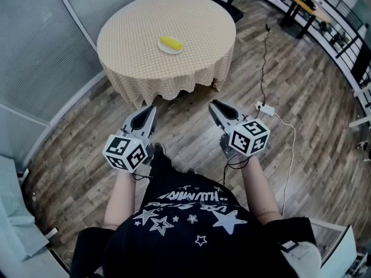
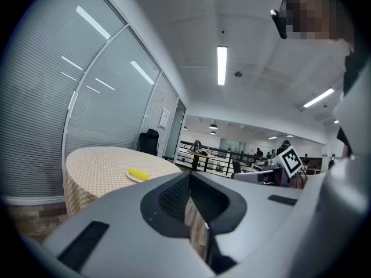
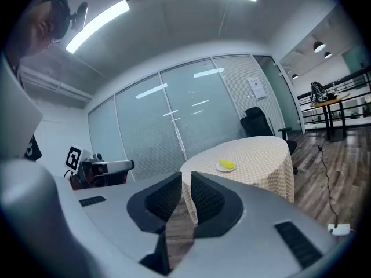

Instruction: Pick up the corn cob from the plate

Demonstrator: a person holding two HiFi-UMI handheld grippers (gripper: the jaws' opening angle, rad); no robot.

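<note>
The left gripper (image 1: 152, 108) and the right gripper (image 1: 214, 104) hang over the wood floor (image 1: 301, 97), each with its jaws closed on nothing. Well ahead of them, the corn cob (image 1: 170, 43) lies on a white plate (image 1: 162, 49) on the round table (image 1: 133, 39).

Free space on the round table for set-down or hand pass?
The table holds only the plate with the corn cob, about mid-table. The ring around the plate, out to the table's edge, is bare on every side. Nowhere crowded.

Shirt (image 1: 191, 204) print, seen upside down, appears to read "HUMAN"; second line illegible. Notice (image 3: 253, 87) on glass wall (image 3: 191, 114): unreadable.
</note>
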